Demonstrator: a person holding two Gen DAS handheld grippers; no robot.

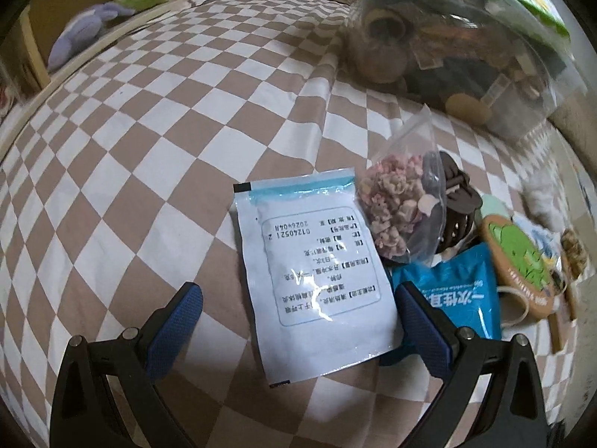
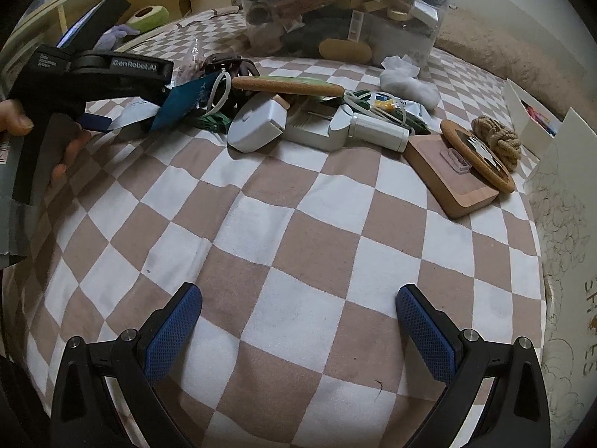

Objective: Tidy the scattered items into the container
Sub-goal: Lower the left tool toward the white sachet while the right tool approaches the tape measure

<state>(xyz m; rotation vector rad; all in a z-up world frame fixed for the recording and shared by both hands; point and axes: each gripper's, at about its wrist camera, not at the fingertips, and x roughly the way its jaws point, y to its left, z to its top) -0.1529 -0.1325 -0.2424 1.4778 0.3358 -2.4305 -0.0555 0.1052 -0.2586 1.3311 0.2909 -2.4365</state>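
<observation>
**Inspector:** Nearest the lens: left claw (image 1: 298, 321), jaws spread wide, straddling white sachet (image 1: 317, 280) without yet pinching it. Lying flat on checked bed sheet (image 1: 149, 149), printed side up.

**Clerk:** Right claw (image 2: 298, 324)?

**Inspector:** Also apart, gripping nothing, hanging over bare sheet, well short of the sachet's pile.

**Clerk:** Container?

**Inspector:** Clear plastic bin (image 1: 466, 56), beyond the sachet, already well filled.

**Clerk:** Risks?

**Inspector:** Thin flat sachet on soft bedding: likely to slide or buckle if closed on across its width. Blue packet (image 1: 459, 298) touching the sachet's right edge, under the right finger; liable to be caught along. Full bin may shed contents.

**Clerk:** Count?

**Inspector:** One sachet, one blue packet, one zip bag of pink pieces (image 1: 399, 209) just beyond the sachet, one brown hair clip (image 1: 459, 201). Two round cork coasters (image 2: 287, 86), one wooden block (image 2: 451, 179), one rope knot (image 2: 496, 142), one white mouse-shaped gadget (image 2: 257, 123), one white cylinder device (image 2: 377, 130). Cables tangled; number not determinable.
</observation>
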